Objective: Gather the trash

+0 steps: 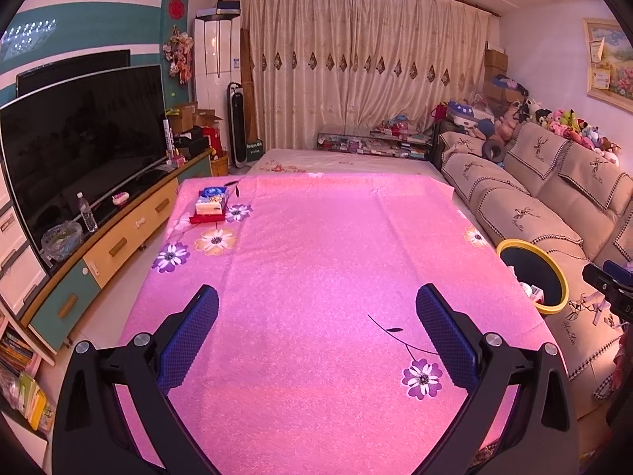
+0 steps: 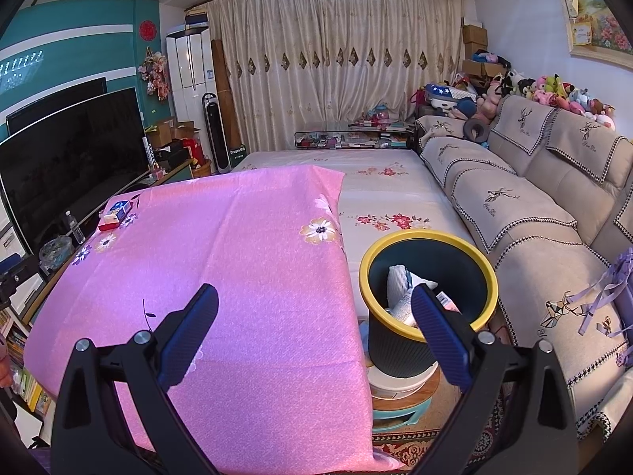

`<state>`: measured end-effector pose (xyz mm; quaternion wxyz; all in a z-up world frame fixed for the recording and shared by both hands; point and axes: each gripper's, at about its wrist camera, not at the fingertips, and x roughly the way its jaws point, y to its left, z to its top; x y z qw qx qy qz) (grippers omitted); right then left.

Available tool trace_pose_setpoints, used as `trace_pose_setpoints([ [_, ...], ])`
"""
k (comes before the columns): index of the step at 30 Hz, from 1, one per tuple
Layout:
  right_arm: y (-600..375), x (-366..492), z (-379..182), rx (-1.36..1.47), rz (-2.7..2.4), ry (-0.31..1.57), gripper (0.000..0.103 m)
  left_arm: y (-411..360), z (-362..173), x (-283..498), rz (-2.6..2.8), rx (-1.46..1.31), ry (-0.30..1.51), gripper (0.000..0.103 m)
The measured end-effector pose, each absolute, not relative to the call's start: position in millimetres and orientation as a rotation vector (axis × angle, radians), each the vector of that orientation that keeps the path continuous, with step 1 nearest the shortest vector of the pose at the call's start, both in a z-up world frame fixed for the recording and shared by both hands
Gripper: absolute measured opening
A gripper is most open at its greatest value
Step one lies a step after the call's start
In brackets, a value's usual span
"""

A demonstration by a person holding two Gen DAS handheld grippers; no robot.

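Note:
A dark trash bin with a yellow rim (image 2: 429, 237) stands on stacked stools to the right of the pink flowered tablecloth (image 2: 221, 261). White crumpled trash (image 2: 397, 283) and other packaging lie inside it. The bin also shows at the right edge of the left wrist view (image 1: 532, 247). My right gripper (image 2: 314, 304) is open and empty, its right finger over the bin's near rim. My left gripper (image 1: 316, 304) is open and empty above the pink cloth (image 1: 316, 237).
A tissue pack on a red box (image 1: 210, 204) sits at the table's far left corner. A TV (image 1: 79, 134) on a low cabinet runs along the left. A beige sofa (image 2: 534, 213) lines the right. A white flowered surface (image 2: 379, 194) extends behind the table.

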<state>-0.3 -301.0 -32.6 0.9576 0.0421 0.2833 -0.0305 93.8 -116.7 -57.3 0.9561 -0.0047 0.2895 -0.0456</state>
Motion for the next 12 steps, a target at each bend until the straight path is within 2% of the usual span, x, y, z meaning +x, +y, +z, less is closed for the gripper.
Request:
trace_pose_setpoints([
  [5, -298, 11, -33, 0.074, -0.052, 0.59, 0.094, -119, -59, 108, -0.095, 0.028, 0.597, 0.098],
  [12, -274, 93, -55, 0.05, 0.03, 0.69, 0.096, -97, -90, 196, 0.046, 0.099, 0.655, 0.098],
])
